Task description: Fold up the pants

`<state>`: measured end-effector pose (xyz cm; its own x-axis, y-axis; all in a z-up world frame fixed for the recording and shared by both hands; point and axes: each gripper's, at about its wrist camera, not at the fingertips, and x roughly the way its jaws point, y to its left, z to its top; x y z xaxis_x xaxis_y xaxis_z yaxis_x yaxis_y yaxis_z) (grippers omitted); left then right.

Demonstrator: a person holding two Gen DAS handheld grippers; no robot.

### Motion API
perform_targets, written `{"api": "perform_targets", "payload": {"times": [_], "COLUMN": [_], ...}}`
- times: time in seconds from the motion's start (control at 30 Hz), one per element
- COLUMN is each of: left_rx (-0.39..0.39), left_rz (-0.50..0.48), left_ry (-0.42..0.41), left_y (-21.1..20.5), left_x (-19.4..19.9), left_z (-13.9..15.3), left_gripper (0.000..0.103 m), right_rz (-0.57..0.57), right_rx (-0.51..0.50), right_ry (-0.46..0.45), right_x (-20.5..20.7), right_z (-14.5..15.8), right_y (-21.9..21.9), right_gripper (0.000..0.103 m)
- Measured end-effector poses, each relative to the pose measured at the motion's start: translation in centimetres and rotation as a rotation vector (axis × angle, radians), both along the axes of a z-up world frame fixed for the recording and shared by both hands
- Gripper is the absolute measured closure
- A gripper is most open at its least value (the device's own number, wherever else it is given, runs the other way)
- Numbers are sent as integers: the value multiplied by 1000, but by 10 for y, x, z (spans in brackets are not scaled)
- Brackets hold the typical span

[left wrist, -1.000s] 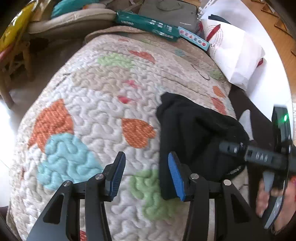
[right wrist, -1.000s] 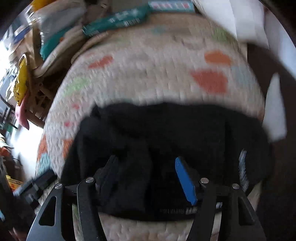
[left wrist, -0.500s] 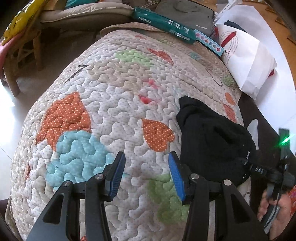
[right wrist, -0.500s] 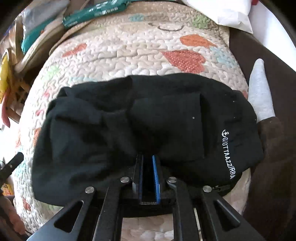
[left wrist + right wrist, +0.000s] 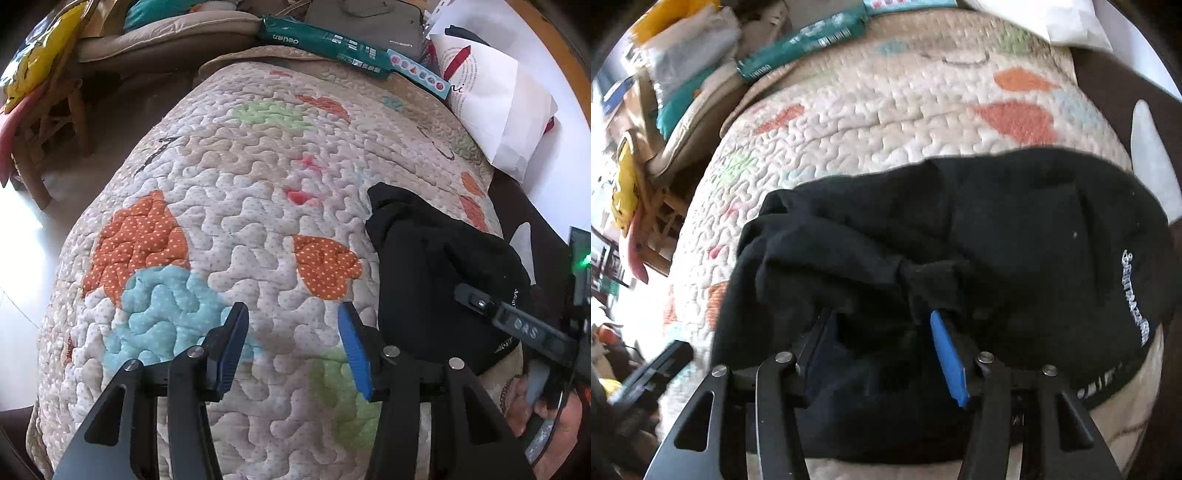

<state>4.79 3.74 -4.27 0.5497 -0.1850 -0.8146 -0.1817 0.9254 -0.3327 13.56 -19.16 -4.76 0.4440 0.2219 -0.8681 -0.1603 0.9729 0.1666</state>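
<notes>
Black pants (image 5: 960, 236), folded into a compact bundle, lying on a quilted bed cover (image 5: 229, 177) with orange, blue and green patches. Long axis of bundle running 9 to 3 o'clock in the right wrist view, white lettering at the 3 o'clock end.

Right tool (image 5: 882, 332) directly over the near edge of the bundle, jaws opening, a bunched tuft of cloth just off the blue pad at 12 o'clock; no pinch visible, though dark fabric fills the gap behind the fingers.

Left tool (image 5: 291, 332) spread over bare quilt, jaws opening slightly, nothing between them. Bundle lying toward 2 o'clock of this tool, just beside its right finger, apart from the pads.

Right hand judged the nearer for any further fold or smoothing; left tool needing a shift toward 3 o'clock to reach the cloth.

Bundle apparently near its final folded form.
</notes>
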Motion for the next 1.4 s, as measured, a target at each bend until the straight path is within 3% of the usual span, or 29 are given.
{"api": "perform_targets", "payload": {"times": [0.13,0.3,0.4,0.47,0.53,0.67,0.87,1.03,1.2,1.23,1.27,1.3,1.33,1.4], "left_rx": [6,-2,18,52,84,77,170,110,134,159,212,252,284,273], "left_rz": [0,-85,-189,-276,-389,-598,-853,-937,-1016,-1033,-1044,-1054,-1075,-1090], "left_ry": [-2,-67,-128,-158,-165,-159,-109,-23,75,89,73,53,35,8], "left_y": [1,-11,-27,-48,-77,-149,-278,-342,-392,-400,-407,-410,-413,-408], "left_x": [-1,-6,-3,11,37,93,153,190,205,204,199,194,188,183], "left_z": [1,24,55,76,92,105,80,47,13,7,6,7,10,20], "left_gripper": [52,52,51,43,42,42,42,42,42,42,49,62,84,90], "right_rz": [-96,-387,-545,-603,-647,-709,-739,-725,-702,-700,-699,-703,-714,-726], "right_rx": [-78,161,277,320,337,429,433,475,462,455,443,411,377,427], "right_ry": [-118,-126,-77,-54,-41,-68,-118,-178,-195,-186,-176,-158,-133,-109], "right_x": [-27,-60,-66,-65,-63,-59,-54,-46,-37,-35,-35,-34,-33,-34], "right_z": [26,35,20,9,-1,-11,-16,-19,-20,-19,-18,-17,-16,-18], "right_y": [-25,-108,-145,-154,-162,-181,-189,-187,-185,-184,-184,-184,-185,-192], "right_gripper": [45,41,41,41,41,41,41,26,24,25,28,44,71,77]}}
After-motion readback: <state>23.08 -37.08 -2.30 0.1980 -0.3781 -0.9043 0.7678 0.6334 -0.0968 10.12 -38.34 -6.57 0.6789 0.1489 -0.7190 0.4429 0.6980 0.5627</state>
